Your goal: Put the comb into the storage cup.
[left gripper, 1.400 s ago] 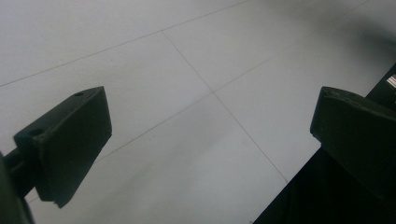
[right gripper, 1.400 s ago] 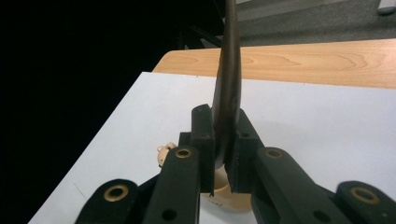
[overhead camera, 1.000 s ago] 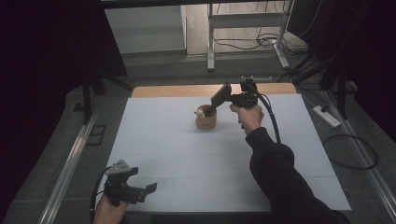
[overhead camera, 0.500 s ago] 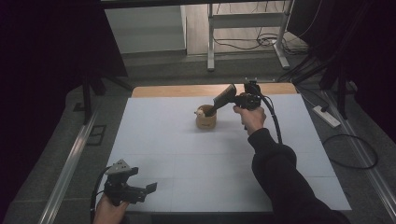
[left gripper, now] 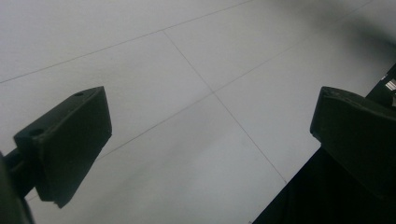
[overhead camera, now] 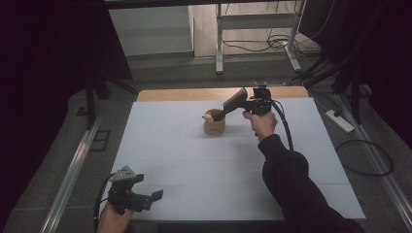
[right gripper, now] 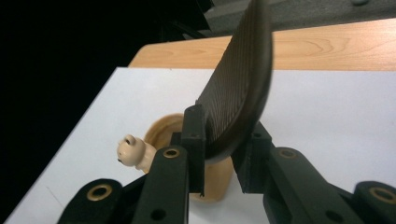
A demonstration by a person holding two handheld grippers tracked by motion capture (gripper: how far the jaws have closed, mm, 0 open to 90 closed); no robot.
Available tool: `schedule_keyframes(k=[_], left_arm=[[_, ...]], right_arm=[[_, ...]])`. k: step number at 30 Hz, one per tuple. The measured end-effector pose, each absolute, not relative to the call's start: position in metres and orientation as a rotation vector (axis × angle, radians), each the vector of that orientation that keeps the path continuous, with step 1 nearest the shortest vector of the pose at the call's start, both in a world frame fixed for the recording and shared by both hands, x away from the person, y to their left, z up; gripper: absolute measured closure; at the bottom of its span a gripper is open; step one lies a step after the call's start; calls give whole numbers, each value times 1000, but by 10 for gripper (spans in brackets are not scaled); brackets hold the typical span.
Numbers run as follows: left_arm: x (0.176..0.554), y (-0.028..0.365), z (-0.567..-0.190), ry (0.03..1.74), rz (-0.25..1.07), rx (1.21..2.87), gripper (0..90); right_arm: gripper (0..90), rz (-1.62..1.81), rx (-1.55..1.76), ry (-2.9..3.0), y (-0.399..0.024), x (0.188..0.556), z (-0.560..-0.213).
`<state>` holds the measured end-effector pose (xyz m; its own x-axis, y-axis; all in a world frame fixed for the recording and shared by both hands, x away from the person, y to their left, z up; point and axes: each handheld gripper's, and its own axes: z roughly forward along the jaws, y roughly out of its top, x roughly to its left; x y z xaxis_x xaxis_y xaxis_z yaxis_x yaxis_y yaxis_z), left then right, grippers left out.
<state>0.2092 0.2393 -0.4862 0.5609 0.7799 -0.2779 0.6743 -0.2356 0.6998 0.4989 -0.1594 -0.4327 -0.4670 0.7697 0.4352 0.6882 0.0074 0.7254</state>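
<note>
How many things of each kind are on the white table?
Round light wooden cup with a little animal figure on its rim: 1
Dark ribbed flat comb standing in that cup: 1
Black two-jaw tongs, left and right: 2
Total: 4

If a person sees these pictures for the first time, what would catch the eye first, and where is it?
Probably the dark comb, standing up between the jaws of the right claw at the far middle of the white table; its lower end dips into a small wooden cup with a little animal figure on its rim. Those jaws have just been opening slightly around the comb. Next, the left claw with jaws wide apart near the table's near-left edge.
</note>
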Motion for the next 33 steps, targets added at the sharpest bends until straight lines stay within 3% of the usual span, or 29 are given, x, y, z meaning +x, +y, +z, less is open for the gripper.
schedule_keyframes(k=[12, 28, 29, 33], left_arm=[[209, 239, -486, 1169, 162, 1973, 0], [209, 239, -486, 1170, 163, 1974, 0], [209, 239, -486, 1169, 161, 1973, 0], [210, 239, -486, 1170, 160, 1973, 0]], right_arm=[[679, 1401, 1528, 2172, -155, 497, -434], [445, 1294, 1446, 2239, -149, 492, -433], [390, 1291, 1436, 2258, -149, 492, -433], [311, 1300, 1423, 2275, -151, 492, -431]])
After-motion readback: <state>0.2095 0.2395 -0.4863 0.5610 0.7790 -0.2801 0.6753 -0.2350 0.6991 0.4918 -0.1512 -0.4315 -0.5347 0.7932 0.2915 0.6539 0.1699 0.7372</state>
